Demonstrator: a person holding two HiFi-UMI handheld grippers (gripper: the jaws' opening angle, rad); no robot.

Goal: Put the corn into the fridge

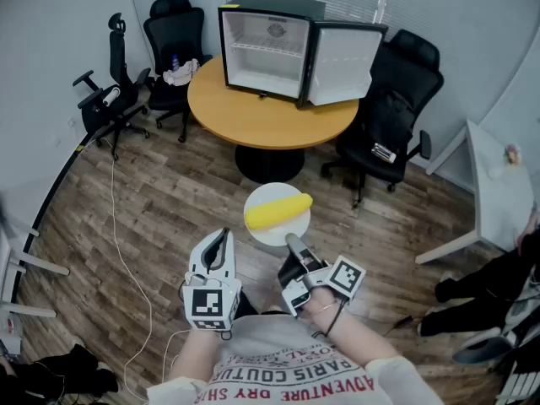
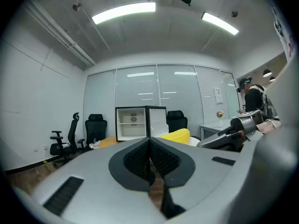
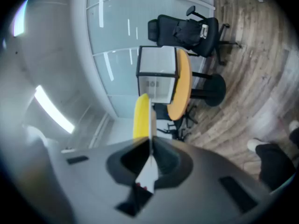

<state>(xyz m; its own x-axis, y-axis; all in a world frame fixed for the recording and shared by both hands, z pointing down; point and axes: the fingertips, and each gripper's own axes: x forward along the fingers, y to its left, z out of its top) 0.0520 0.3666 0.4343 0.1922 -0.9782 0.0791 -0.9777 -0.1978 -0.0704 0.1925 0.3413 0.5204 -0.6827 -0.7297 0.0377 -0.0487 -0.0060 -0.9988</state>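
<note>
**Corn rides on a plate in the right gripper, fridge well ahead**

The corn [image 1: 278,210] lies on a small white plate [image 1: 272,235], and the right gripper [image 1: 293,245] is clamped on that plate's near rim. In the right gripper view the plate [image 3: 152,120] shows edge-on between the closed jaws, with the corn [image 3: 141,118] just beyond them.

The corn's long axis runs across the person's front, roughly crosswise to the line toward the fridge [image 1: 270,49].

The left gripper [image 1: 221,241] hangs just beside the plate on its left. Its jaws are pressed together on nothing, and its own view shows the corn [image 2: 176,135] off to the right.

The fridge stands on the round table [image 1: 253,116], well apart from the plate, with its door [image 1: 342,62] swung open to the right. The right gripper is the nearer and carries the load, so the move likely means bringing the plate forward to the open front.
</note>
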